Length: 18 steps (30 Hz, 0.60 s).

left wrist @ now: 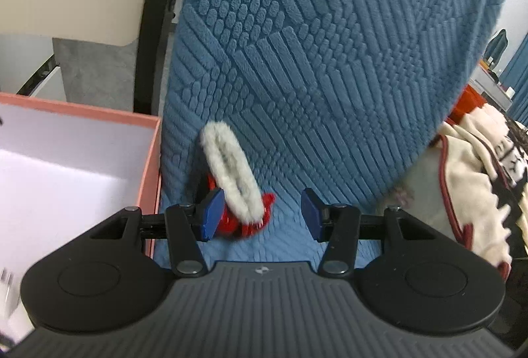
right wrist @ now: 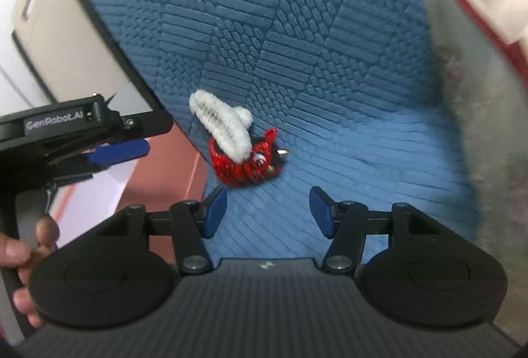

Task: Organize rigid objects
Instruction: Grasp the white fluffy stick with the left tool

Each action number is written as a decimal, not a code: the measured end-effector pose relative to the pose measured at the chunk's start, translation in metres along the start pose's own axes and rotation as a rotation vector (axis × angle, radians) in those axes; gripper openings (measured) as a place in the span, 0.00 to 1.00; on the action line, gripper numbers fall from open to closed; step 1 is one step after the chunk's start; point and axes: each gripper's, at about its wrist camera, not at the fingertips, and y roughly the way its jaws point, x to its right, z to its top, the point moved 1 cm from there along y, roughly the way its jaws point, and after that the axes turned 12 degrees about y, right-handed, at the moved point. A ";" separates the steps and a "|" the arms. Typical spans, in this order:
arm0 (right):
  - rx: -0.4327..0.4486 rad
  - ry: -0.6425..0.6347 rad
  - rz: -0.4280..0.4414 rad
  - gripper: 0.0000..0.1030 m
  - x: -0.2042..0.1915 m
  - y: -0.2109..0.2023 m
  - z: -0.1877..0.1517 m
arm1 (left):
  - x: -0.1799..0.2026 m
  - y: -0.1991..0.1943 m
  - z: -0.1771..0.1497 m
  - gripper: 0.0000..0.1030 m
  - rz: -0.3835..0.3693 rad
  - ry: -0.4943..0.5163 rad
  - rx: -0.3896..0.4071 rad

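A small red ornament with a white fluffy trim (left wrist: 236, 183) lies on a blue textured mat (left wrist: 313, 61). My left gripper (left wrist: 260, 214) is open, its left finger pad (left wrist: 211, 214) just beside the ornament's red body. In the right wrist view the same ornament (right wrist: 242, 148) lies on the mat (right wrist: 313, 44), a little ahead and left of my open, empty right gripper (right wrist: 269, 212). The left gripper (right wrist: 118, 151) shows there at the left, held by a hand, over the box edge.
A pink box with a white inside (left wrist: 66, 166) stands left of the mat; it also shows in the right wrist view (right wrist: 158, 179). A cream and red fabric heap (left wrist: 478, 176) lies to the right. A black frame (left wrist: 155, 28) rises behind the box.
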 end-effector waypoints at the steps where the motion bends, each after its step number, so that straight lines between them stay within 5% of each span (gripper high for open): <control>1: -0.004 0.028 0.007 0.56 0.003 0.010 0.005 | 0.000 0.006 0.003 0.56 0.004 0.001 0.002; 6: -0.023 0.116 0.009 0.58 0.016 0.041 0.026 | -0.004 0.042 0.012 0.57 0.027 -0.014 -0.009; 18: -0.076 0.284 0.153 0.35 0.033 0.097 0.055 | -0.016 0.095 0.013 0.61 0.097 -0.049 -0.036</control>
